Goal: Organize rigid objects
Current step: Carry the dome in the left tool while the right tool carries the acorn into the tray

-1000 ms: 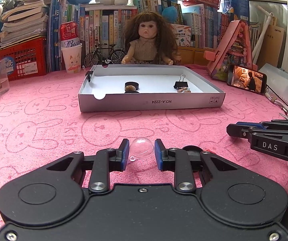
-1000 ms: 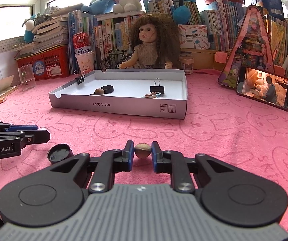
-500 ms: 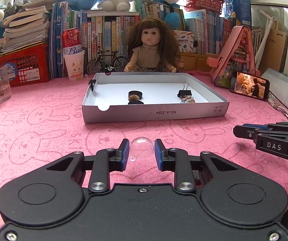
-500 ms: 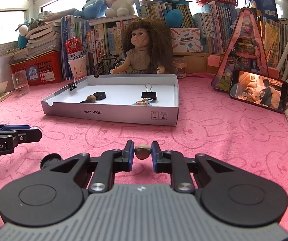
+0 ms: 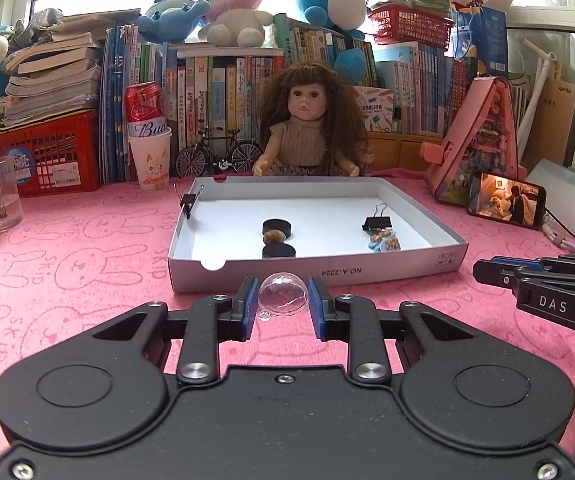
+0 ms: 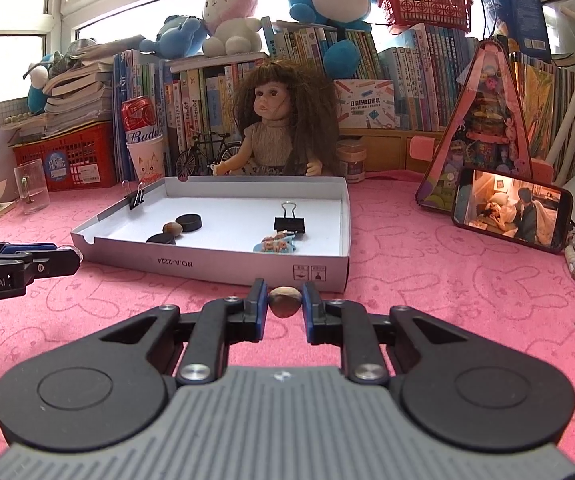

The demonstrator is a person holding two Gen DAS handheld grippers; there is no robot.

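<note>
Left tongs (image 5: pixel 283 298) clamped on clear dome (image 5: pixel 283 294); right tongs (image 6: pixel 285 300) on what looks like a nut (image 6: pixel 285 300). Slick, round surfaces could squirt free short of the box (image 5: pixel 367 270).

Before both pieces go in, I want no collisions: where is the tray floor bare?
The white tray is bare along its back wall and in the middle strip between the black discs and the binder clip. Those two clusters are crowded.

The right tool (image 6: pixel 284 300) grips a brown nut (image 6: pixel 285 301) just before the white tray (image 6: pixel 223 266) on the pink tabletop (image 6: pixel 427 280). Inside the tray lie two black discs (image 6: pixel 188 222), another nut (image 6: pixel 172 228) and a binder clip (image 6: pixel 289 222). The left tool (image 6: pixel 23 266) shows at the left edge.
</note>
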